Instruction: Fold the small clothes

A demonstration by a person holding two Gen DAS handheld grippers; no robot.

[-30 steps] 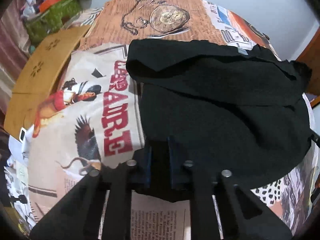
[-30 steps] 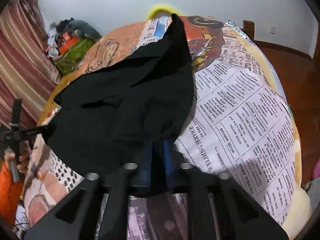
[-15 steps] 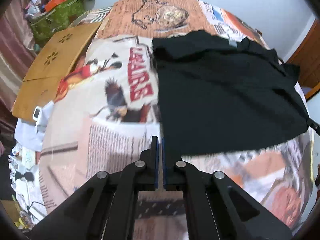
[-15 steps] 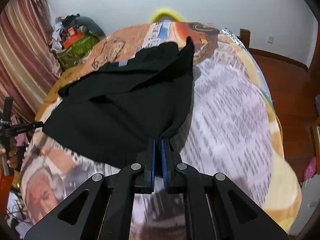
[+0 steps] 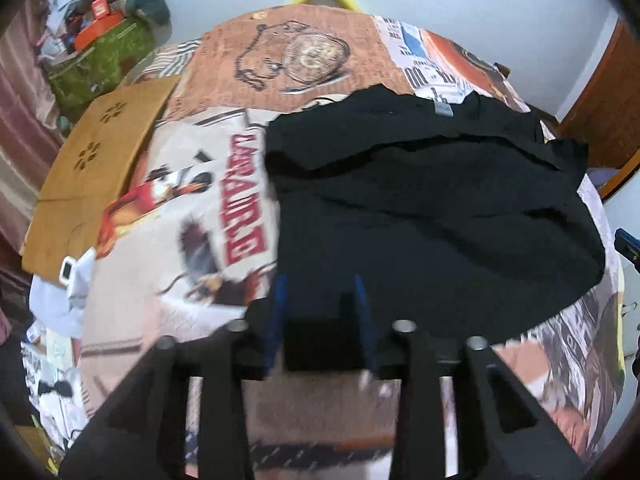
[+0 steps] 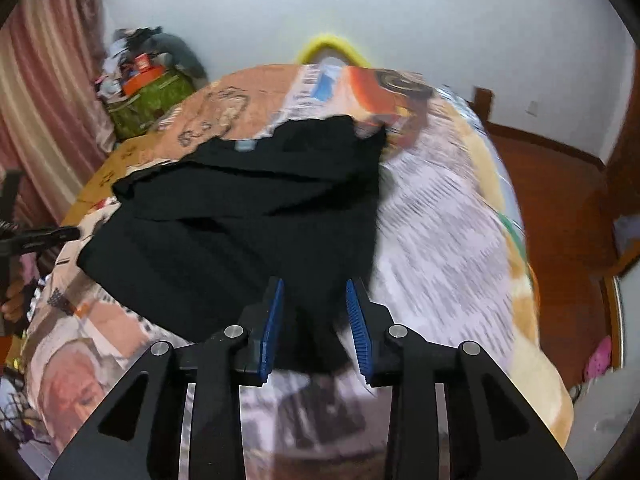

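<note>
We see the black garment (image 5: 432,216) lying spread on the bed (image 5: 168,208), over its printed newspaper-pattern cover, a grey label at its far edge. Our left gripper (image 5: 320,308) has its jaws wide apart over the garment's near left corner. Our right gripper (image 6: 314,316) also stands with jaws wide, the near right corner lying loose between them. A cardboard sheet (image 5: 96,176) lies at the bed's far left.

Even indoor light, heavy motion blur, fisheye warp w/ dark corners.
</note>
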